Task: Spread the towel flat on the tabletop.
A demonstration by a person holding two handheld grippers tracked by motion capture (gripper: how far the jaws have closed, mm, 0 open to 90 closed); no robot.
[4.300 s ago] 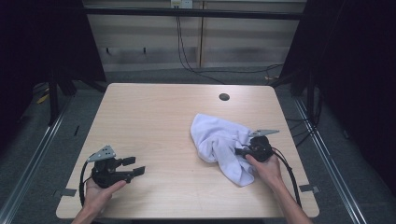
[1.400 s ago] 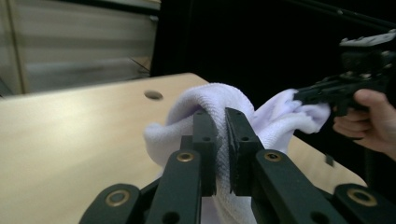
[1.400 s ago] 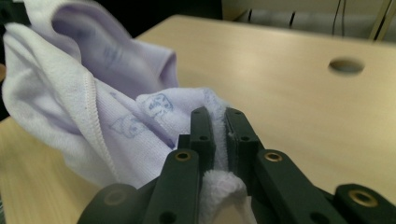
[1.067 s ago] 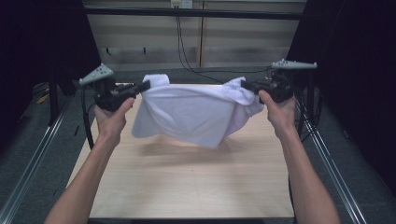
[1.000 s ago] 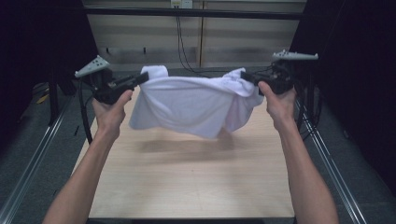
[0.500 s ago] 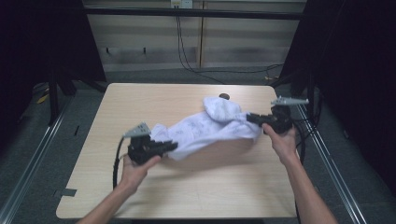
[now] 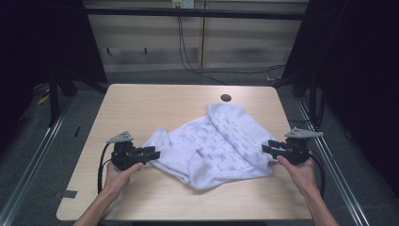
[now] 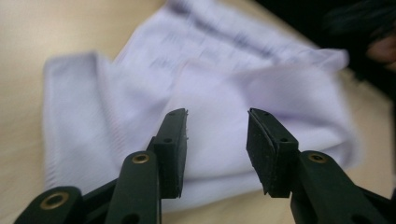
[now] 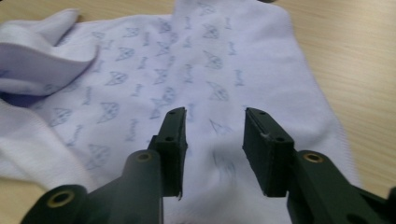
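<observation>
We see left gripper (image 7: 153, 154) low over counter (image 7: 141, 101), at left edge of white patterned cloth (image 7: 214, 143); its jaws just opened, stand apart, nothing pinched between them. Left gripper view blurred, so cloth edge maybe just ahead of the tips. Cloth lies crumpled on counter between our hands, one flap folded over near middle. Small dark round mark (image 7: 226, 98) beyond cloth. Right gripper (image 7: 266, 149) at cloth's right edge; jaws likewise just opened, apart, cloth lying under them, not clamped.

A lab rig; dark curtains (image 7: 42, 42), floor rails (image 7: 35, 155), bare table (image 7: 155, 103).
</observation>
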